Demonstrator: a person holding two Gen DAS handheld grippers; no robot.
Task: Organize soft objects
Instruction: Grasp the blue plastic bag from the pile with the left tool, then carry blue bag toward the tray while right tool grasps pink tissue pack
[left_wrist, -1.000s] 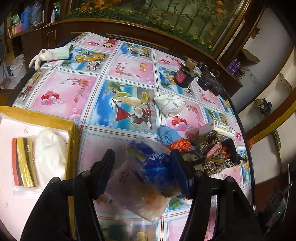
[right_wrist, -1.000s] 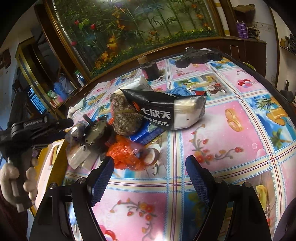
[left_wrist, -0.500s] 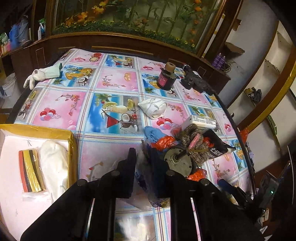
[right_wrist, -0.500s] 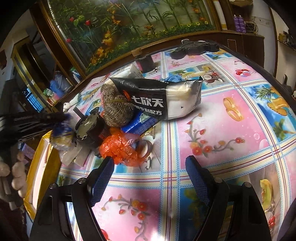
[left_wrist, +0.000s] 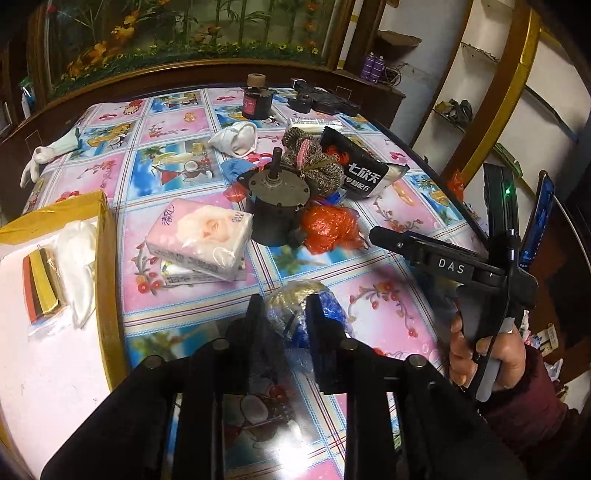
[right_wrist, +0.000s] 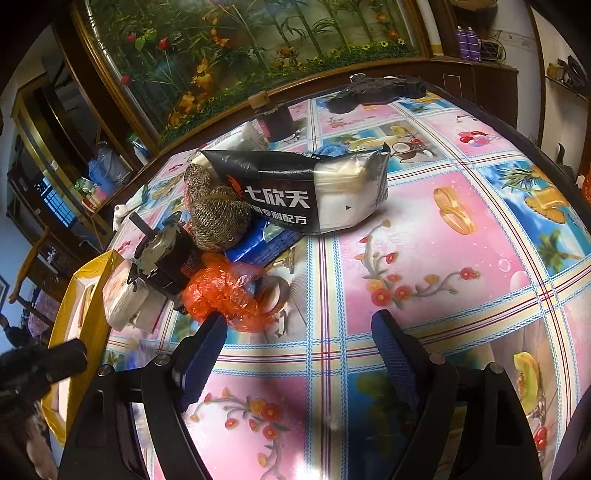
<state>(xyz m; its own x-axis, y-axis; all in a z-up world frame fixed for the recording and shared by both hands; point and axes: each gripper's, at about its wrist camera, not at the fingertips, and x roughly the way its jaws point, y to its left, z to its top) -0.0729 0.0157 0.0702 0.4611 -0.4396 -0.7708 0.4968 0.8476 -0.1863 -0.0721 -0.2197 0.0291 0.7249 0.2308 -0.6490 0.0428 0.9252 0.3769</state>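
My left gripper has a crumpled blue and clear plastic pack between its fingers, low over the tablecloth near the front edge. Its jaws are opening while the pads still touch the pack. My right gripper stands open with nothing in it, just in front of an orange plastic bag. A hand holds it at the right of the left wrist view. A pile sits mid-table: a pink tissue pack, a knitted bundle, a black packet and a white cloth.
A dark motor stands in the pile. At the left a yellow box holds a white cloth and coloured strips. A white glove, a dark bottle and a black tool lie at the far side.
My left gripper closed on the blue pack and carried it off the pile toward the front of the table, uncovering the pink tissue packs. The right gripper stayed put.
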